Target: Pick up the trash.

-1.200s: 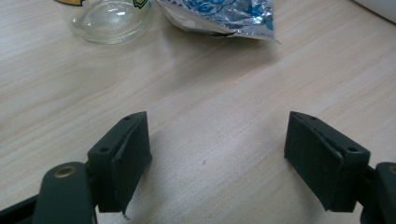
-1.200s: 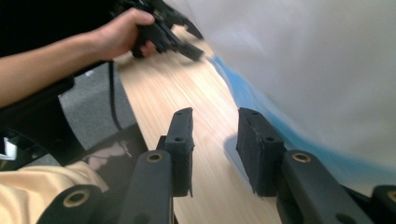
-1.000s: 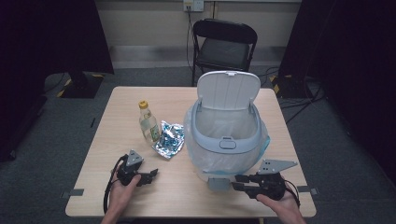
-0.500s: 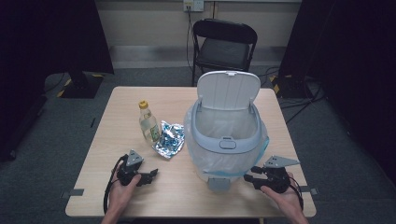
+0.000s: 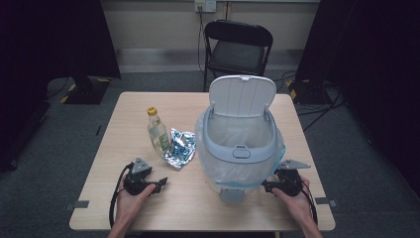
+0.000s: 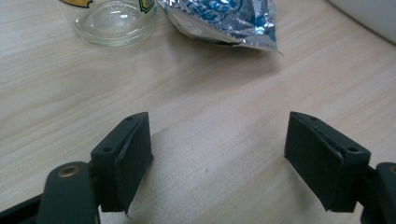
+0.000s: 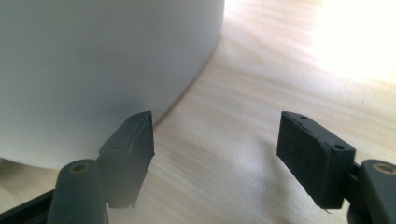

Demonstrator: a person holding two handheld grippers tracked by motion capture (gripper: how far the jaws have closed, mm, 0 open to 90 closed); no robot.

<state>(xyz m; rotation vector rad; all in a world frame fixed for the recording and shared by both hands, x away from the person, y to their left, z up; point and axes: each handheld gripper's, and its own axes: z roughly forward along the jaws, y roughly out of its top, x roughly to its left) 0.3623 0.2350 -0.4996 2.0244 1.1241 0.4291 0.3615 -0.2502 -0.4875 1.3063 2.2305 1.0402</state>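
Evidently I had the bin (image 5: 240,148) lid up, right gripper (image 7: 215,140) just opening, empty, beside its base; left gripper (image 6: 217,149) wide, empty (near the foil packet (image 5: 179,148)). Next, I judged: grasp that packet.

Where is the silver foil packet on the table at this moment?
In the high view, the foil packet lies left of centre on the table, between the glass bottle and the white bin.
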